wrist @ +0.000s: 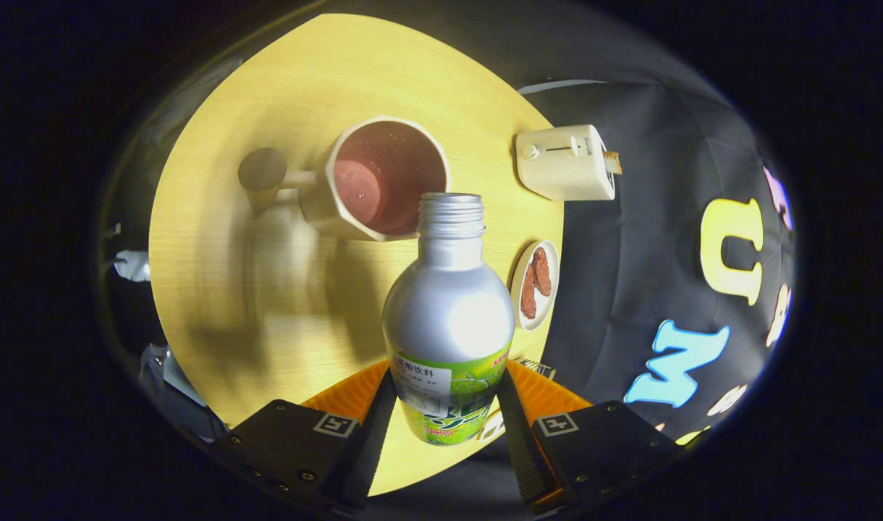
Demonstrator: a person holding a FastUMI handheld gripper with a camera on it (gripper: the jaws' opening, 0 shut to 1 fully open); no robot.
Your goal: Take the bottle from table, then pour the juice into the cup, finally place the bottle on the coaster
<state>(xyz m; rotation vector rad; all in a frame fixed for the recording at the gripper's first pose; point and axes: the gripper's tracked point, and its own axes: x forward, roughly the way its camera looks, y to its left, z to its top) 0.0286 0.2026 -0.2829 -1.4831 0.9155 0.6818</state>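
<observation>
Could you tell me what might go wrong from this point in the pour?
The claw grips only the bottle's lower label, so it may pivot. The uncapped mouth sits at the cup's near rim, so juice could hit the table. The cup already holds liquid and might overflow.

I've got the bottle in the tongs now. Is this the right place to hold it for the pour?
Probably yes. The tongs are shut on the bottle at its labelled lower body, one finger on each side. That section is straight-walled and wide, and the open threaded neck stays free, pointing at the cup beyond. The shoulder tapers and would likely slip.
</observation>
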